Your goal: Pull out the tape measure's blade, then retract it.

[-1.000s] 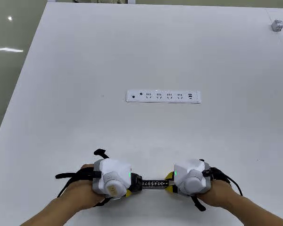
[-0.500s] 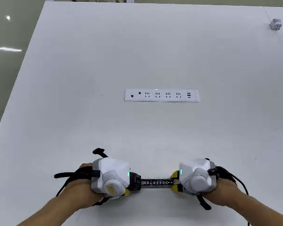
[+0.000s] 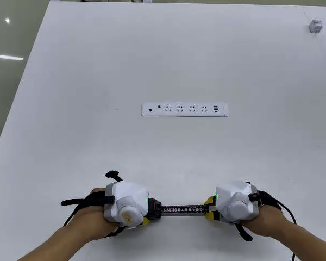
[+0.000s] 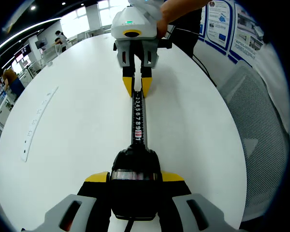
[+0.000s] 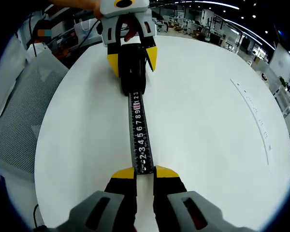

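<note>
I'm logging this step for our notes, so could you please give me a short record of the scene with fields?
surface: white table
left gripper: shut on the tape measure case
right gripper: shut on the tip of the blade
blade: drawn out straight between both grippers, numbers facing up
also on table: power strip farther back; small grey object at far right corner
stage: blade out, not yet retracted
</note>
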### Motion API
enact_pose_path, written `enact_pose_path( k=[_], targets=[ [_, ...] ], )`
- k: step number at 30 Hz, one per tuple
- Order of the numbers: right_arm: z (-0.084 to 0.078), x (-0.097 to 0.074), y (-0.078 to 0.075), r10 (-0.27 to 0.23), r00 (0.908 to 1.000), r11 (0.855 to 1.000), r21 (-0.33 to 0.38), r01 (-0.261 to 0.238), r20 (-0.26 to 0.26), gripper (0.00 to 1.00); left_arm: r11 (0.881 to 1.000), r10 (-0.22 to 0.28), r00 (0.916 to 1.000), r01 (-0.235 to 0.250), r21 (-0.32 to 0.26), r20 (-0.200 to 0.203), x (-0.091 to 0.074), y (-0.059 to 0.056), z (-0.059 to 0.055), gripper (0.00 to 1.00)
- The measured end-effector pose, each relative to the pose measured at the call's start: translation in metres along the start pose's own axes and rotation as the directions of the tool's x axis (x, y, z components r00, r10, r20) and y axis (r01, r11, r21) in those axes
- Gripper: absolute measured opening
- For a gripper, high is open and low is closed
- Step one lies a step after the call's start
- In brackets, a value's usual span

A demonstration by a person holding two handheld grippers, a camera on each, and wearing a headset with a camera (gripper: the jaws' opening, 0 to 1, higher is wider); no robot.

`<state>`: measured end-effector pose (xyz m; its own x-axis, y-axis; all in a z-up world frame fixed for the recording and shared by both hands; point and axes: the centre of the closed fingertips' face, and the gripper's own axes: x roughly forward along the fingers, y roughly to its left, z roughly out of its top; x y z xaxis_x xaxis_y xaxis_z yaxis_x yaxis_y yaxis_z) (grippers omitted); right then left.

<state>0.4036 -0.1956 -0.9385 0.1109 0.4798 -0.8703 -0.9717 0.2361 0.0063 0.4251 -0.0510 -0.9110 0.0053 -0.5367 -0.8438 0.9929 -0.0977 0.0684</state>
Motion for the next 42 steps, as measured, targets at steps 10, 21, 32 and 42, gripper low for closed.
enact_pose_path(
  k=[10,21,32,42],
  targets=[
    [-0.008,-0.005,0.0,-0.002,1.0,1.0,0.005,0.002,-0.009,0.1,1.0,-0.002,1.0,0.002,0.003,-0.005,0.001,0.0,0.0,0.35],
    [-0.022,-0.012,-0.002,-0.003,0.9997,1.0,0.012,0.003,-0.025,0.1,1.0,-0.005,1.0,0.005,0.004,-0.008,0.001,0.0,0.0,0.35],
    [-0.036,-0.021,-0.003,-0.008,0.9992,1.0,0.02,0.009,-0.04,0.1,1.0,-0.006,0.9999,0.006,0.008,-0.013,0.001,-0.001,-0.001,0.35],
    [-0.048,-0.028,-0.004,-0.012,0.9981,1.0,0.024,0.013,-0.06,0.1,1.0,-0.006,0.9998,0.006,0.008,-0.017,0.001,-0.001,-0.001,0.35]
  ],
)
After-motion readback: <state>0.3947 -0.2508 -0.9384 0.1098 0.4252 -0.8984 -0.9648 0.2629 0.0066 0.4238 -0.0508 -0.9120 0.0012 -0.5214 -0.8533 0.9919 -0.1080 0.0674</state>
